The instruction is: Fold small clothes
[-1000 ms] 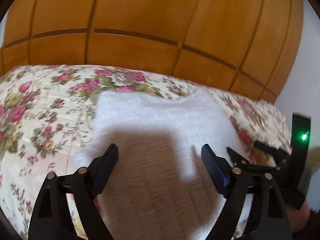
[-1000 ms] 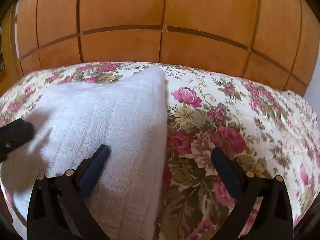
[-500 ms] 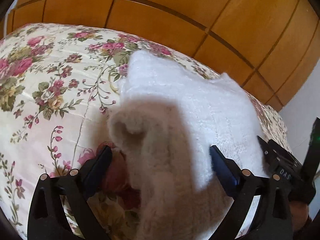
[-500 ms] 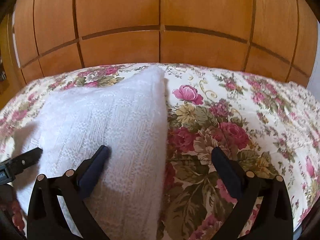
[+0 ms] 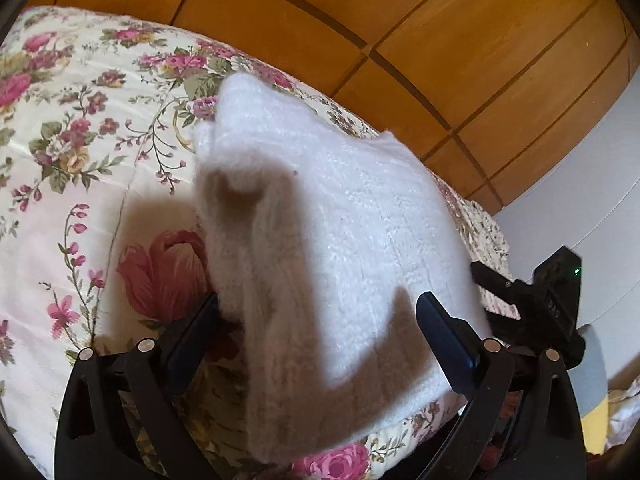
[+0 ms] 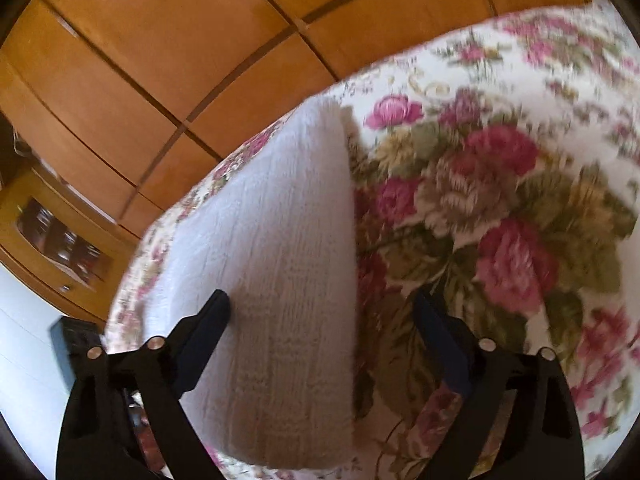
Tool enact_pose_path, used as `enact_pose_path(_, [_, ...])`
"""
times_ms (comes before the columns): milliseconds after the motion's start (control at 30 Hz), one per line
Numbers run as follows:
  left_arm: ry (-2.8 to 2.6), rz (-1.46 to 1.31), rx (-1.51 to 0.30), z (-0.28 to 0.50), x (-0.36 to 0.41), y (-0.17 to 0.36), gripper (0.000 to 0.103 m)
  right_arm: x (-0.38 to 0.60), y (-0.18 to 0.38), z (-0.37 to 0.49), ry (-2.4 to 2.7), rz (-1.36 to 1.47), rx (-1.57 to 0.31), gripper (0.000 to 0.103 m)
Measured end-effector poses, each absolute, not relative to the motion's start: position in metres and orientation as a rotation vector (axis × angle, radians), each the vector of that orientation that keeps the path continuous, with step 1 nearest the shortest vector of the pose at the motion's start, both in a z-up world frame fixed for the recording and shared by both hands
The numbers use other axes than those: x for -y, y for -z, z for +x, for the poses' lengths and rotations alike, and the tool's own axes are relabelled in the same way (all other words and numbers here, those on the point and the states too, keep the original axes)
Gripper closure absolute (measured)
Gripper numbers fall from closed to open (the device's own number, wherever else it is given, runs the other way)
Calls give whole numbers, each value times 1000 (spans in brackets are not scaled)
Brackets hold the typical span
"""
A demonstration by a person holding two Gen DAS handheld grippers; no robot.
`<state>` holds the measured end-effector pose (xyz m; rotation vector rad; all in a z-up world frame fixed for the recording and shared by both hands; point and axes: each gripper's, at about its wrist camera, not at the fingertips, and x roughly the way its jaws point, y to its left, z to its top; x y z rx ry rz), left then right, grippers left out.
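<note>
**Both jaws wide, white knit between them, no grip**

Left wrist view: left gripper [image 5: 318, 326] jaws wide, having just been opening. White knit garment [image 5: 332, 240] lies folded on the floral bedspread [image 5: 72, 168], its near end filling most of the gap between the jaws. Left pad sits just beside the garment's rolled left edge, right pad over its right side; neither presses. Right gripper [image 5: 532, 304] shows beyond the right jaw, at the garment's far-right edge. Wooden panel wall [image 5: 440, 40] behind the bed.

Right wrist view: motion-blurred. Right gripper [image 6: 320, 320] jaws wide but just been closing a bit. Garment [image 6: 276, 280] runs from left jaw to mid-gap; its right edge lies between the jaws. Right jaw is over bare bedspread [image 6: 500, 200]. Pads clamp nothing.
</note>
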<state>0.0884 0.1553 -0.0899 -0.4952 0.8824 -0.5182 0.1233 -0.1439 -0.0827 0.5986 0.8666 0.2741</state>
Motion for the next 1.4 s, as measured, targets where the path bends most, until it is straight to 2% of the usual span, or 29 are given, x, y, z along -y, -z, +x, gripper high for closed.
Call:
enact_pose_path(100, [531, -477, -889, 91, -153, 89, 8, 147, 86, 125, -301, 650, -884, 19])
enact_pose_path(200, [513, -417, -911, 98, -147, 89, 14, 144, 85, 128, -316, 645, -896, 21])
enact_pose_path(300, [523, -451, -933, 108, -151, 92, 14, 141, 86, 132, -327, 633, -910, 23])
enact_pose_path(400, [542, -479, -945, 115, -153, 93, 14, 141, 91, 136, -352, 654, -918, 30])
enact_pose_path(433, [548, -477, -946, 115, -153, 92, 21, 141, 92, 136, -363, 662, -921, 36])
enact_pose_path(533, [564, -427, -954, 115, -150, 90, 29, 136, 89, 137, -374, 632, -920, 42])
enact_pose_path(567, [562, -412, -959, 115, -150, 89, 30, 134, 87, 137, -374, 608, -925, 46])
enact_pose_path(667, [531, -388, -948, 122, -157, 84, 31, 122, 76, 136, -371, 529, -952, 50])
enact_pose_path(733, [528, -396, -952, 127, -161, 87, 29, 111, 70, 136, -354, 416, -974, 50])
enact_pose_path(800, [549, -417, -969, 128, -162, 92, 26, 109, 73, 137, -344, 381, -970, 45])
enact_pose_path(867, [570, -431, -968, 124, -161, 93, 25, 122, 82, 139, -348, 480, -965, 31])
enact_pose_path(900, [586, -442, -975, 123, -160, 94, 23, 127, 85, 139, -351, 528, -967, 30])
enact_pose_path(1000, [621, -444, -984, 122, -158, 96, 20, 139, 95, 143, -382, 637, -981, 30])
enact_pose_path(1200, [657, -427, -1003, 128, -142, 96, 14, 133, 92, 160, -417, 608, -979, 32])
enact_pose_path(1367, [641, -417, -1011, 131, -137, 99, 14, 126, 99, 176, -438, 670, -998, 31])
enact_pose_path(1400, [635, -410, -1010, 129, -135, 99, 17, 125, 100, 177, -443, 676, -996, 32])
